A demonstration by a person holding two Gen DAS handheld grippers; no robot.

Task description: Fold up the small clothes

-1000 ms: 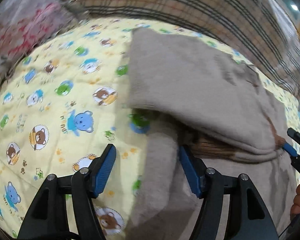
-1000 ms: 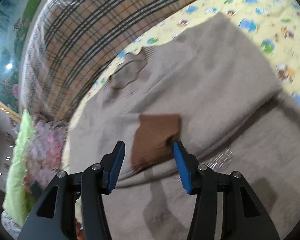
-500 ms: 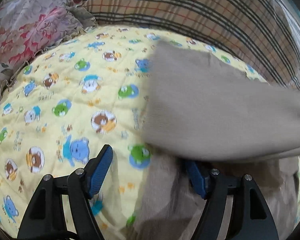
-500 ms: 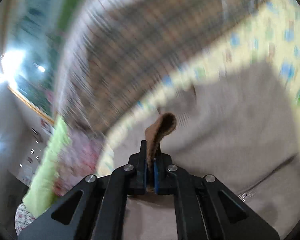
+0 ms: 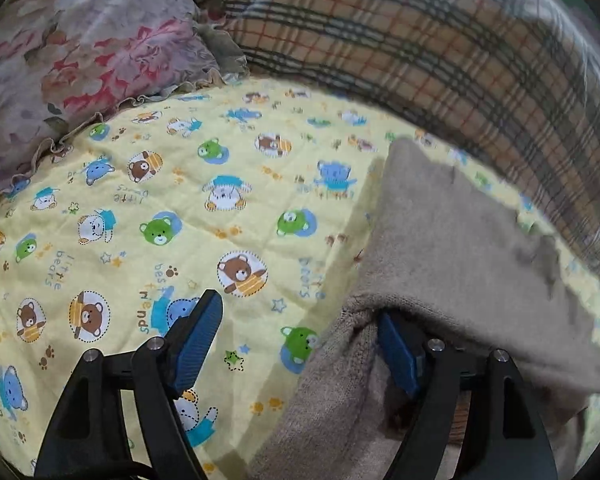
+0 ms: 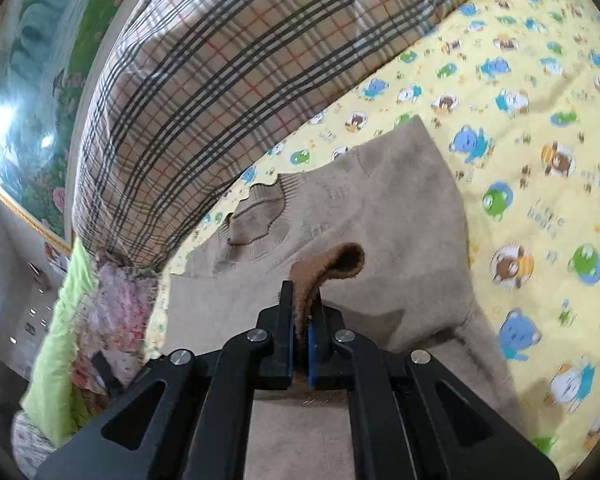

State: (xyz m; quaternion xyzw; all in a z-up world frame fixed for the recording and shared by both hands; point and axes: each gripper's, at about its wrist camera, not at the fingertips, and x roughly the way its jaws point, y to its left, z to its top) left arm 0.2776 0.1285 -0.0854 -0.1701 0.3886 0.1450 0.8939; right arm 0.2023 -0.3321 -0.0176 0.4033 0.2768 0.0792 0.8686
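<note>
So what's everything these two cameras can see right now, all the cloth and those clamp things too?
Sweater: one, beige knit, spread on the bedsheet, part of it lifted.
Brown cuff: one, darker brown knit, pinched up above the sweater.
Bedsheet: one, yellow with cartoon bears, under the sweater.
Plaid blanket: one, tan with dark and red lines, bunched along the far edge of the sheet.
Floral quilt: one, purple-grey with red flowers, far left corner in the left view.
Green cloth: one, lime green, low at the left edge of the right view.
Left gripper: black with blue pads, jaws wide apart, one finger under the sweater's fold.
Right gripper: black with blue pads, closed on the brown cuff.
</note>
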